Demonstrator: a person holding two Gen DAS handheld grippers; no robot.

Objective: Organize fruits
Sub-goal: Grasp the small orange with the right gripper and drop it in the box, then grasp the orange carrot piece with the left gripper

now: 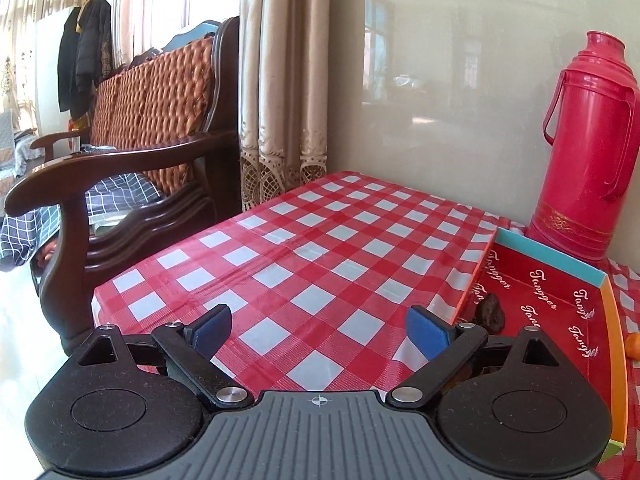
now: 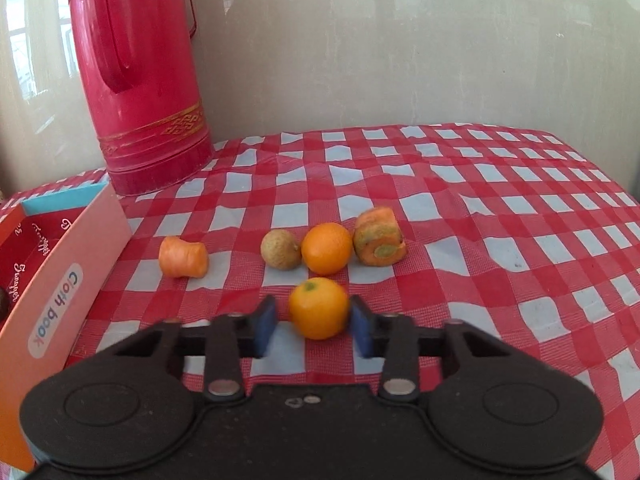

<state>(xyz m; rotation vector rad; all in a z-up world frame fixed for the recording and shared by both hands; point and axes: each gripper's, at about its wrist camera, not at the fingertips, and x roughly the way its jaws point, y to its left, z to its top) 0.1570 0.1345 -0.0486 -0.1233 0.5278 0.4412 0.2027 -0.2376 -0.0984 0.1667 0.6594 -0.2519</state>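
Left gripper [image 1: 319, 326] hovers over the checked table [image 1: 320, 236], fingers spread wide, gripping nothing; the red box [image 1: 560, 300] sits at its 2 o'clock (one dark fruit [image 1: 491, 312] inside). Right gripper [image 2: 314, 324] has its fingers narrowed around the near orange [image 2: 319, 308], right pad touching, left just beside. At 12 o'clock: carrot chunk [image 2: 183, 258], longan [image 2: 280, 249], second orange [image 2: 327, 248], carrot end [image 2: 380, 237].

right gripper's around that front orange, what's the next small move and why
Probably close the right gripper on the near orange. The fruit sits between the blue pads; the right pad looks against it while a small gap shows on the left, so it isn't clamped yet. Once it's held, lift toward the red-lined box at left.
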